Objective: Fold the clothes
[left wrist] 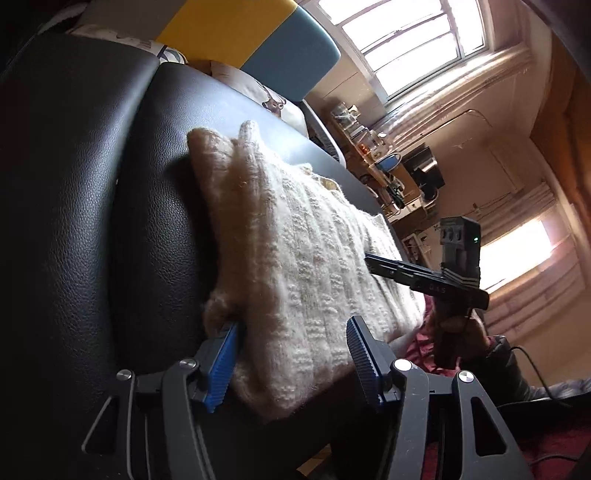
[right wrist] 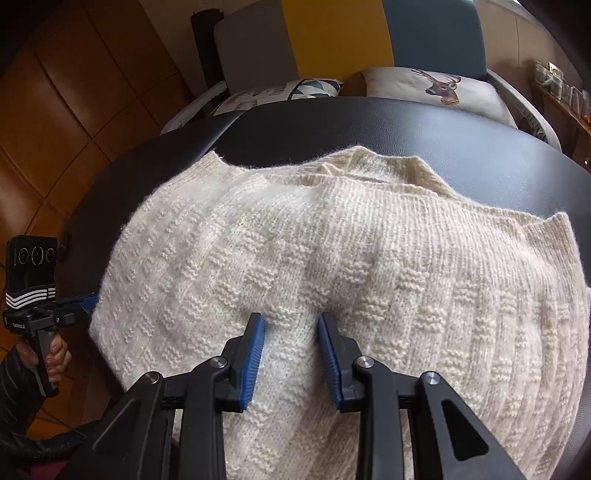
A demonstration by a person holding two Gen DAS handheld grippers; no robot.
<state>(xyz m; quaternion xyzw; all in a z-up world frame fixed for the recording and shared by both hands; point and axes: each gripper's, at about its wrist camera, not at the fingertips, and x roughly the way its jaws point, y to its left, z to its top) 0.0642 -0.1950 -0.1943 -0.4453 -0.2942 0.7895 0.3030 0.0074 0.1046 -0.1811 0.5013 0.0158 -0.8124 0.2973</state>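
Observation:
A cream knitted sweater (right wrist: 332, 258) lies spread on a black leather surface (right wrist: 406, 125), neckline at the far side. My right gripper (right wrist: 291, 321) is open, its blue pads (right wrist: 255, 354) pressing down on the knit with a ridge of fabric between them. My left gripper (left wrist: 291, 325) is open around the sweater's (left wrist: 295, 258) folded side edge, one pad (left wrist: 223, 365) under it and the other on top. The right gripper also shows in the left wrist view (left wrist: 373, 264), over the sweater. The left gripper shows in the right wrist view (right wrist: 90, 299) at the sweater's left edge.
Printed cushions (right wrist: 436, 88) and a grey, yellow and blue backrest (right wrist: 332, 33) lie beyond the black surface. A wooden floor (right wrist: 55, 110) is at the left. A cluttered shelf (left wrist: 388, 166) and bright windows (left wrist: 406, 40) stand at the right.

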